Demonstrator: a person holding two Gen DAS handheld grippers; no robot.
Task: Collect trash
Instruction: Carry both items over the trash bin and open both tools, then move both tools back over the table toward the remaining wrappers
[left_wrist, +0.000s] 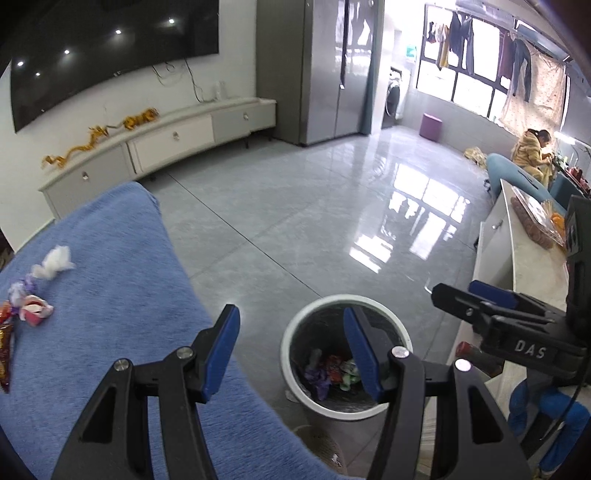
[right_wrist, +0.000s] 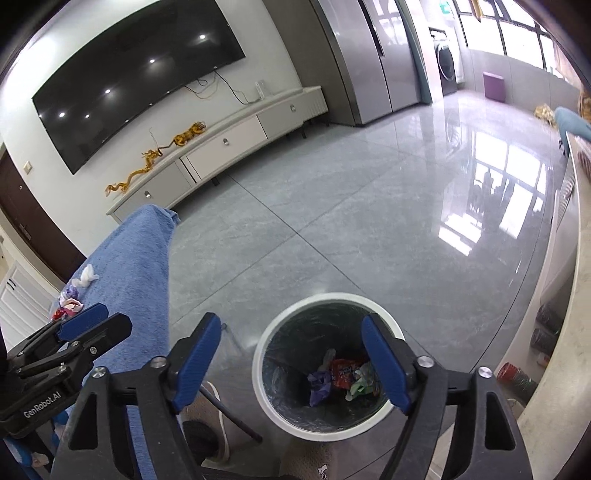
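Observation:
A white trash bin (left_wrist: 293, 334) with a dark liner stands on the floor; it also shows in the right wrist view (right_wrist: 264, 339). Wrappers (right_wrist: 341, 376) lie in its bottom. My left gripper (left_wrist: 291, 354) is open and empty, above the bin's left rim. My right gripper (right_wrist: 291, 363) is open and empty, right over the bin. More trash lies on the blue cloth (left_wrist: 122, 295): a white tissue wad (left_wrist: 55, 260), a red-white wrapper (left_wrist: 33, 312) and a brown-red wrapper (left_wrist: 5, 347). In the right wrist view the tissue (right_wrist: 86, 275) lies far left.
Grey tiled floor (left_wrist: 295, 206) stretches ahead to a white TV cabinet (left_wrist: 166, 142) and a fridge (left_wrist: 325, 70). A white counter (left_wrist: 535, 258) runs along the right. A person (left_wrist: 533, 149) sits far right. A shoe (right_wrist: 207, 417) is below the grippers.

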